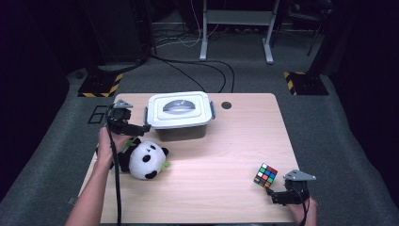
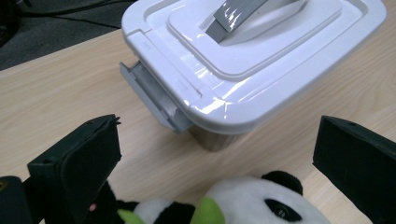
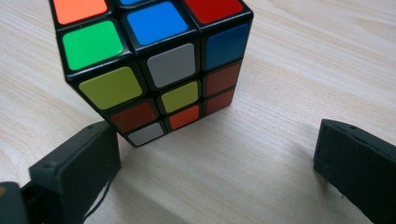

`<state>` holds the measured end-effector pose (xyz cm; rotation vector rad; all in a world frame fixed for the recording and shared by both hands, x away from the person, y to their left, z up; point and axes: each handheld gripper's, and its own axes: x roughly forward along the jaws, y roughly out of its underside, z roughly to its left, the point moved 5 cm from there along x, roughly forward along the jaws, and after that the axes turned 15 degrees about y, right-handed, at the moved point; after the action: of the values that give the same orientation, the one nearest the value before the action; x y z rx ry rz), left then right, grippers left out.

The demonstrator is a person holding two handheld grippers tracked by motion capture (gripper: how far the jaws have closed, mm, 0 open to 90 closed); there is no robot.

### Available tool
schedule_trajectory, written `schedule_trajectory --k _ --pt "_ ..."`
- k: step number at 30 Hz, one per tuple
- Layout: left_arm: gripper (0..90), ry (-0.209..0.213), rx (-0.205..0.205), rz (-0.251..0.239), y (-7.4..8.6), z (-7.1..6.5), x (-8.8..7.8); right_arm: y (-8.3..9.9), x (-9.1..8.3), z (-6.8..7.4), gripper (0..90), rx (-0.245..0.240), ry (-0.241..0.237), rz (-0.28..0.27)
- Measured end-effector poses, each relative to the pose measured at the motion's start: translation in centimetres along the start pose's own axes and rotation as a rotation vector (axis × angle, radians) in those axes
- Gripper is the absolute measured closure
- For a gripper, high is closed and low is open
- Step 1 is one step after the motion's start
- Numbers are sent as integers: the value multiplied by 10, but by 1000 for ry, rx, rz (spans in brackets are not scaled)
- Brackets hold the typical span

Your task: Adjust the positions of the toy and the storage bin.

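A white lidded box (image 1: 179,111) (image 2: 243,60) with a grey handle and grey side latches stands at the back of the wooden table (image 1: 221,141). A plush panda (image 1: 145,160) (image 2: 252,205) lies in front of its left corner. My left gripper (image 1: 143,127) (image 2: 217,168) is open, hovering above the panda and facing the box's grey latch (image 2: 156,100). A scrambled colour cube (image 1: 266,175) (image 3: 154,65) sits near the front right. My right gripper (image 1: 273,195) (image 3: 215,172) is open just short of the cube, with nothing between its jaws.
A round cable hole (image 1: 226,105) lies in the table right of the box. Beyond the table are grey carpet, loose cables (image 1: 188,66), a desk frame's legs (image 1: 235,28) and yellow-black striped floor plates (image 1: 99,87).
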<state>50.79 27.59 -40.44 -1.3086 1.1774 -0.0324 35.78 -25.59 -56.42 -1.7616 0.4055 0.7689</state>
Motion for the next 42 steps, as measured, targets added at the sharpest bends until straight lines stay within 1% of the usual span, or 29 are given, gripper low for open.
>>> schedule_trajectory --k 1,2,3,8,9,12,13,14,15,16,17,18,19,20,21,23,24,26,27,29,30,31,32,34,37,38,42 --pt "6 0 0 0 0 0 0 0 0 0 0 0 0 0" --pt "7 4 -2 4 -2 0 4 0 0 0 0 1 0 0" --pt "10 6 8 14 -6 0 10 0 0 0 0 1 0 0" --pt "10 15 -1 21 -13 2 22 0 0 0 0 0 0 0" --pt "10 13 -5 19 -17 3 28 0 0 0 0 -1 0 0" --pt "11 6 5 36 -20 5 32 0 0 0 0 0 1 0" --pt "11 10 -7 38 -21 6 35 0 0 0 0 0 1 0" --pt "11 8 -4 55 -23 8 40 0 0 0 0 0 1 0" --pt "11 8 -4 55 -23 8 40 0 0 0 0 0 1 0" --pt "11 10 -2 69 -24 10 42 0 0 0 0 -1 1 0" --pt "11 9 -7 67 -25 11 45 0 0 0 0 0 1 0" --pt "11 7 -12 80 -26 14 50 0 0 0 0 0 1 0" --pt "11 7 -12 80 -26 14 50 0 0 0 0 0 1 0" --pt "12 -3 -16 81 -27 17 55 0 0 0 0 -1 1 0" --pt "13 -3 -16 81 -27 17 55 0 0 0 0 -1 1 0" --pt "14 -16 -13 97 -26 20 60 0 0 0 0 0 1 0" --pt "15 -5 -29 87 -26 22 63 0 0 0 0 0 1 0" --pt "15 -6 -34 90 -25 23 64 0 0 0 0 0 1 0" --pt "16 11 -42 93 -26 25 66 0 0 0 0 0 1 0" --pt "16 14 -50 96 -26 25 68 0 0 0 0 0 1 0" --pt "16 21 -54 108 -26 25 69 0 0 0 0 0 1 0" --pt "18 36 -56 107 -26 25 71 0 0 0 0 0 1 0" --pt "20 37 -63 106 -27 25 72 0 0 0 0 0 1 0" --pt "18 26 -50 121 -29 24 73 0 0 0 0 3 2 0" --pt "18 27 -54 128 -30 24 73 0 0 0 0 1 1 0" --pt "18 21 -51 139 -31 24 74 0 0 0 0 0 1 0" --pt "19 17 -42 142 -33 22 76 0 0 0 0 0 1 0"
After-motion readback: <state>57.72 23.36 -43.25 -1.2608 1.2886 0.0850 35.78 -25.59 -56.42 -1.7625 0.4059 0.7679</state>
